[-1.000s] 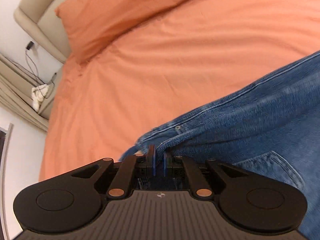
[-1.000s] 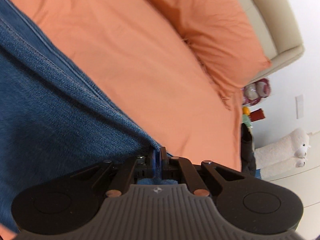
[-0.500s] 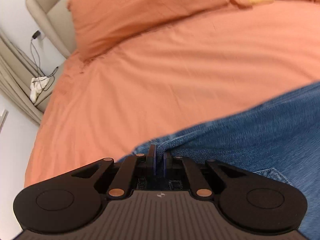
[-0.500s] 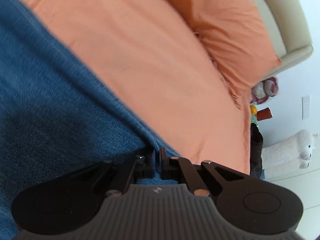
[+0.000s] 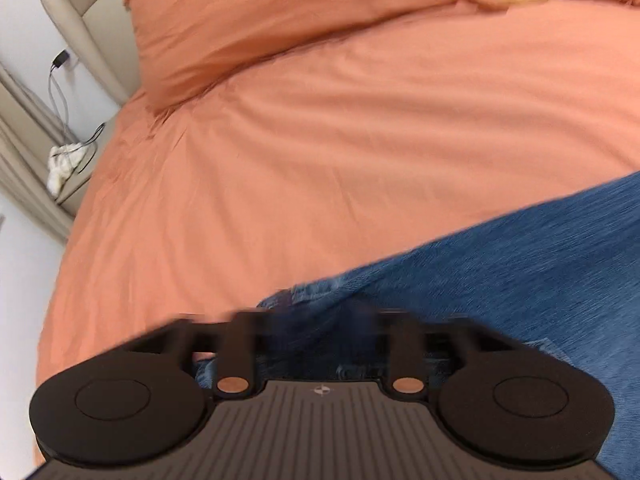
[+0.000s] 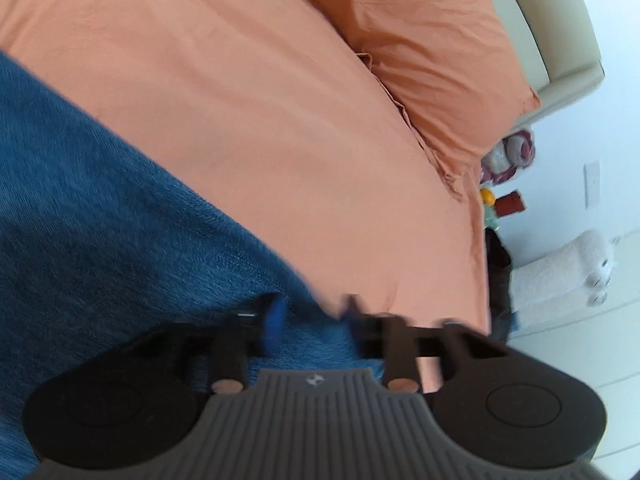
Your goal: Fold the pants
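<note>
Left wrist view shows the left gripper (image 5: 316, 320) with fingers spread wide over the jeans (image 5: 520, 264) lying on the bed (image 5: 320, 152); right gripper (image 6: 312, 320) likewise wide. Further folds probably remain.

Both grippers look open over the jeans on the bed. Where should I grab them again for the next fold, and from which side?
Take the jeans by the near folded edge under each gripper: the left gripper at its corner, the right gripper at the edge beside the bedsheet. Come in low from the near side, since the cloth lies flat with only this edge raised enough to pinch.
</note>
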